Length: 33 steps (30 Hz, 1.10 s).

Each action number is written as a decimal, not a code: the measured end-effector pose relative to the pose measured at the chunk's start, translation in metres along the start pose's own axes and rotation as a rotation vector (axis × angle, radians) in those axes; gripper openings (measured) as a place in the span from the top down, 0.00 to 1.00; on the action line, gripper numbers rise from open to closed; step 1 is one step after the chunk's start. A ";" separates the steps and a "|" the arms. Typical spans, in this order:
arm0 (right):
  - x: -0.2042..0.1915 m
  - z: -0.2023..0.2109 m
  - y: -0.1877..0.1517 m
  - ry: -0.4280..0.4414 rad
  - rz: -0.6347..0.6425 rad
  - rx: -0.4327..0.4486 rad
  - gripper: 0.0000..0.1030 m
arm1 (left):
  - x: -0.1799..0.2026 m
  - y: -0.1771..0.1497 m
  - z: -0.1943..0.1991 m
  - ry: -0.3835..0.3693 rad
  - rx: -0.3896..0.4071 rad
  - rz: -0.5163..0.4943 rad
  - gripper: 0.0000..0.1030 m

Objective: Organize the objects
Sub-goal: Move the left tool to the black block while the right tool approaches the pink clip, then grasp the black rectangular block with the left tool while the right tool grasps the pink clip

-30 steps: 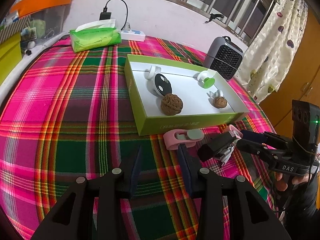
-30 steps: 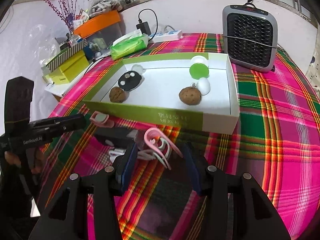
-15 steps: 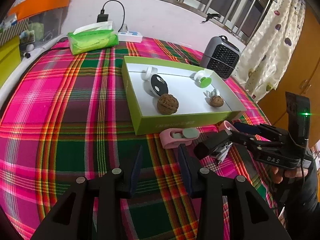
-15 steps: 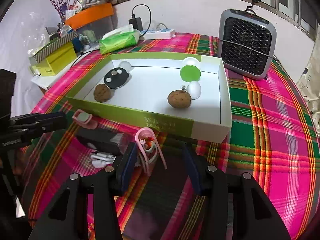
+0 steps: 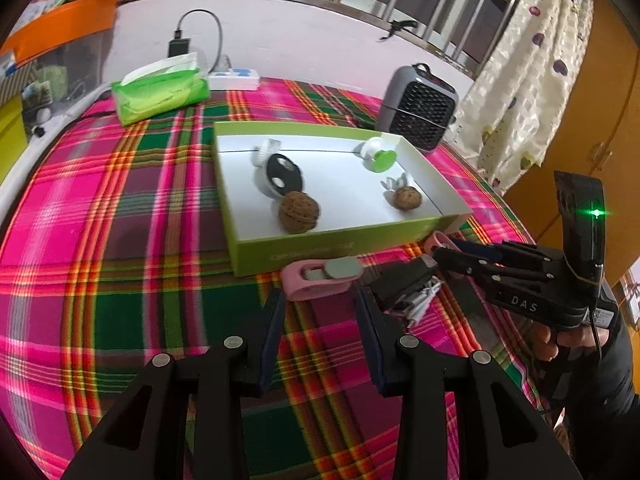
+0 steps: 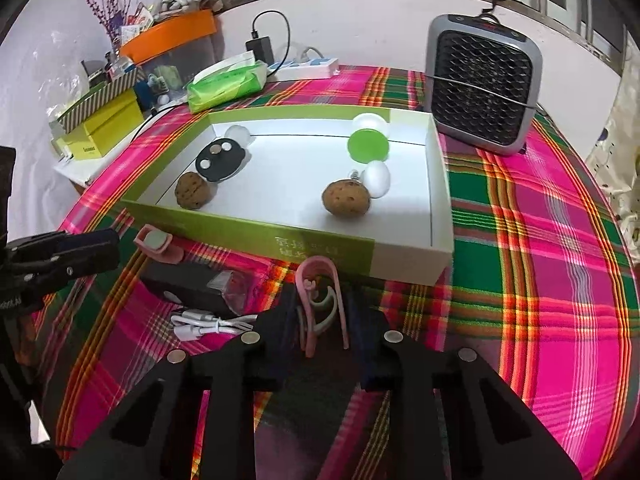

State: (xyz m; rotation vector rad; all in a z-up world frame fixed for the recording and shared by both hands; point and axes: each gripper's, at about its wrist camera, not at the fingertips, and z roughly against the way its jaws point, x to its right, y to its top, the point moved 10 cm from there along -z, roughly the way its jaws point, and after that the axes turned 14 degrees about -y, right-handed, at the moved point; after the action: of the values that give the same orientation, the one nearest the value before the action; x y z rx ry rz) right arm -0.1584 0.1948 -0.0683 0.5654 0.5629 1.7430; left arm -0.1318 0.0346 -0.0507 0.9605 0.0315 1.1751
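- Green tray sitting on the plaid worktop, white inside, open on top.
- Inside, near left: a walnut, touching a black disc with three pale dots; behind the disc, a pale round piece.
- Inside, right half: a second walnut, touching a white egg shape; further back, a green round cap with a white piece behind it.
- Outside the tray, just in front of its near wall: a pink clip, a black block, a white cable, and a pink gadget with a grey pad.
- Right claw closing now, pink clip between its pads, which look to be touching the clip's sides.
- Left claw spread wide, nothing between its pads, hovering over the cloth just short of the pink gadget.
- Off the tray, at the back: a green tissue pack, a grey heater, and a white power strip.
- Far left, off the worktop: a yellow box and an orange-lidded bin, contents too cluttered to tell.
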 end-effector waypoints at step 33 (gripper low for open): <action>0.029 0.030 -0.021 -0.076 -0.049 0.041 0.76 | 0.063 -0.012 -0.051 -0.067 -0.127 -0.139 0.66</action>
State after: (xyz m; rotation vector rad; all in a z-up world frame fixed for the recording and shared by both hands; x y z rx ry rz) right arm -0.1308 0.2302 -0.0563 0.6387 0.5553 1.6595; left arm -0.1200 0.1149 -0.0621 0.8714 -0.0289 1.0042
